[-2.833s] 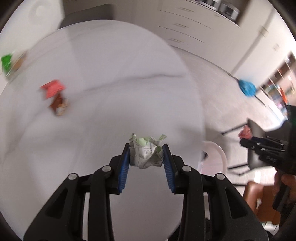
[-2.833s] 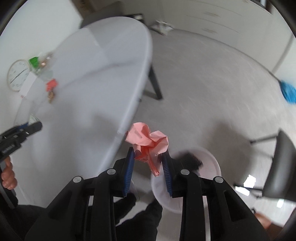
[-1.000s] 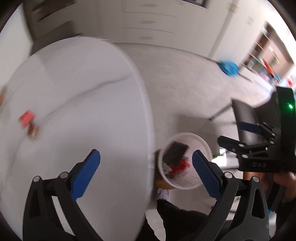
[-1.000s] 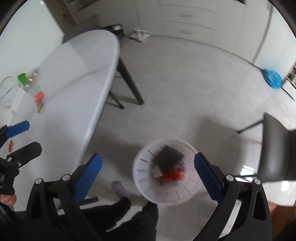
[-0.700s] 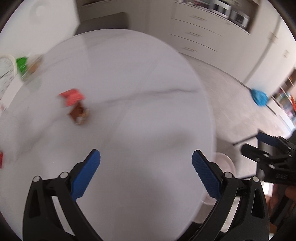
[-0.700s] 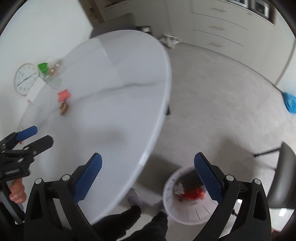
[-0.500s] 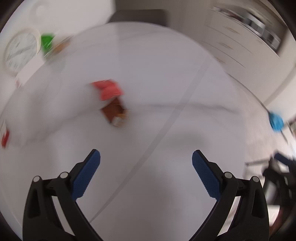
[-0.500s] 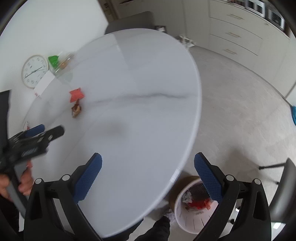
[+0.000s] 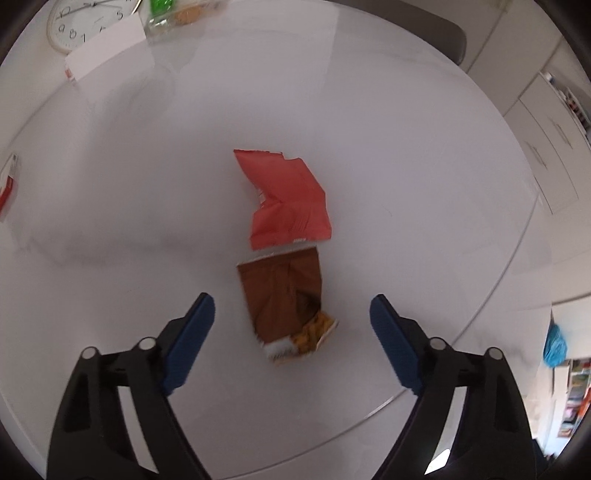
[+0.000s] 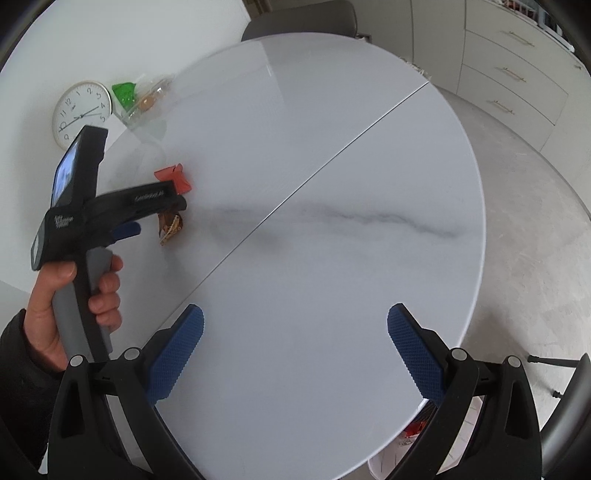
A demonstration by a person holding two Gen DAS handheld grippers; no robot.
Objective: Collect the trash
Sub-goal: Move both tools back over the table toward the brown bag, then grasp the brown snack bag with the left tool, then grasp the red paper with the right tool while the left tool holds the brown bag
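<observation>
A brown snack wrapper (image 9: 288,306) lies on the white round table (image 9: 406,184), with a red wrapper (image 9: 286,201) just beyond it. My left gripper (image 9: 291,310) is open, its blue pads on either side of the brown wrapper, just above the table. In the right wrist view the left gripper (image 10: 147,214) hovers over the brown wrapper (image 10: 170,227) and red wrapper (image 10: 177,177). My right gripper (image 10: 295,321) is open and empty over the table's near side. The white trash bin (image 10: 399,450) peeks out under the table edge at lower right.
A wall clock (image 10: 81,110), a white card (image 9: 105,53) and a clear bag with green and orange contents (image 10: 140,98) sit at the table's far edge. A red-and-white item (image 9: 7,184) lies at the left. A dark chair (image 10: 303,20) stands behind the table.
Both grippers dropped their crumpled paper into the bin and opened. Both swung back over the table; the left one has closed in on the brown wrapper.
</observation>
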